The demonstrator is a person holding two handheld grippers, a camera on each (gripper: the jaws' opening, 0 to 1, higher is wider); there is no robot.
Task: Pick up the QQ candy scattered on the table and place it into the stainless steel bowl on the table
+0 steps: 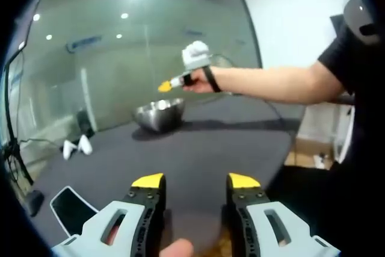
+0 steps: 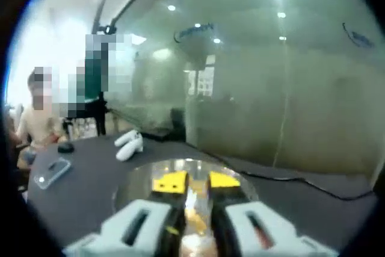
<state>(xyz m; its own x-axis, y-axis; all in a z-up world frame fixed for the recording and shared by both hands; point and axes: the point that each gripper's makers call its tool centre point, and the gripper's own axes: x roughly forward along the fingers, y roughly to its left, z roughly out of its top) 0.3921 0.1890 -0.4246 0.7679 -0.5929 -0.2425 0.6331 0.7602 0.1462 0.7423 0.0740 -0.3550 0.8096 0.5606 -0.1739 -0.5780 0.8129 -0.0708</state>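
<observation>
Taking the stainless steel bowl (image 1: 159,113) as the landmark, in the left gripper view a phone (image 1: 71,208) lay on the dark table (image 1: 198,154) well to the near left of it, and a pair of white controllers (image 1: 77,146) sat left of it, closer in. The left gripper (image 1: 195,180) hung well short of the bowl, its yellow-tipped jaws spread wide with nothing between them. Just above the bowl's right rim, a person's outstretched hand (image 1: 201,82) held the right gripper (image 1: 165,86), its yellow tip pointing over the bowl. In the right gripper view, the phone (image 2: 53,171) lay far left of the bowl (image 2: 180,176), the white controllers (image 2: 129,144) left of and beyond it, and a black cable (image 2: 313,183) ran along the table (image 2: 84,191) to its right. The right gripper (image 2: 196,181) sat directly above the bowl's opening, jaws drawn narrowly together on a pale orange QQ candy (image 2: 194,212) pinched between them.
</observation>
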